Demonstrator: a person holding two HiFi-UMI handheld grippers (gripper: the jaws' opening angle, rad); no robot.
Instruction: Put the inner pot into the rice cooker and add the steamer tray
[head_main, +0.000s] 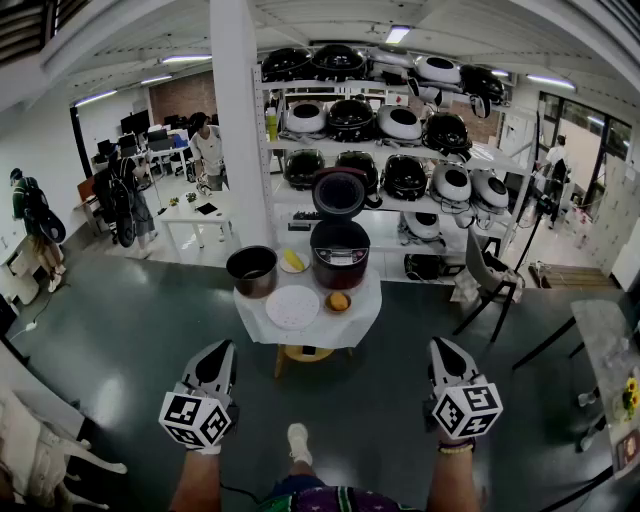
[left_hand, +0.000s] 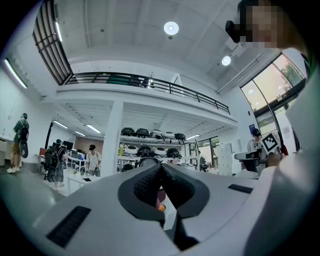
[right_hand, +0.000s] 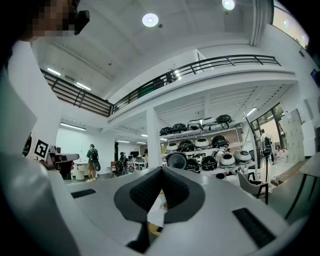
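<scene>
On the table's (head_main: 362, 312) far left corner stands the inner pot (head_main: 252, 270), dark and upright. It is apart from the rice cooker (head_main: 340, 256) at the far right corner, whose lid (head_main: 340, 193) is swung up. The cooker's cavity is too dark to see into. The steamer tray (head_main: 293, 307), a white disc, lies flat at the near edge in front of the pot; its surface detail is too small to make out. A small bowl (head_main: 338, 301) holding something orange sits just beside the tray. A yellow item (head_main: 292, 261), hard to identify, lies between pot and cooker. White cloth hides the tabletop and legs. Well short of the table, the left gripper (head_main: 222, 347) and right gripper (head_main: 440, 345) point level, each clenched on nothing, pads touching. Shelving (head_main: 400, 150) of cookers rises behind, cut off at the top.
</scene>
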